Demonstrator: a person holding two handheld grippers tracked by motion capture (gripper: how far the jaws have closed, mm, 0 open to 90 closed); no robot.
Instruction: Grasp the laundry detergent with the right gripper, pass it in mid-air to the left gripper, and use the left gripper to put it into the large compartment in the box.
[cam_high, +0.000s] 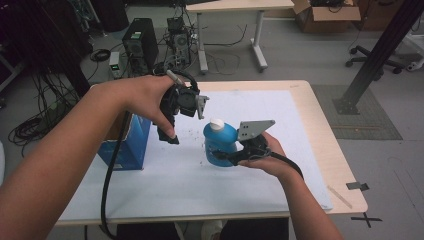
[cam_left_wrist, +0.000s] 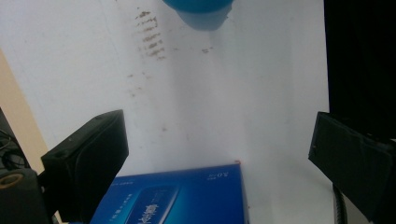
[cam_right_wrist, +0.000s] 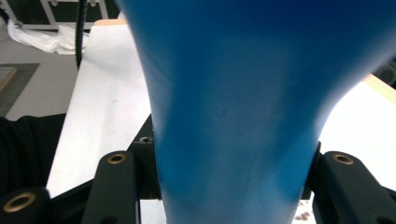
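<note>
We have the blue bottle (cam_high: 220, 145) clamped in our right gripper (cam_high: 227, 156), its fingers pressed against the sides of the narrow waist; in the right gripper view the bottle (cam_right_wrist: 243, 116) rises between them close to the lens. The bottle stands upright with its white cap (cam_high: 216, 123) on, near the middle of the tabletop (cam_high: 320, 125), though we cannot tell whether its base rests on the white sheet (cam_high: 260, 105) or hangs just above it.

Our left gripper (cam_high: 167, 136) hovers over the blue box (cam_high: 131, 145) near the left edge, pointing down, its fingers spread wide with nothing between them. In the left gripper view the box top (cam_left_wrist: 177, 198) lies below and between the fingers (cam_left_wrist: 88, 158), untouched.

As we judge it, the bottle is well in hand and the cap has not been dealt with. The left gripper has no hold yet, so whatever it is to do, at the cap or at the box, is yet to come.
</note>
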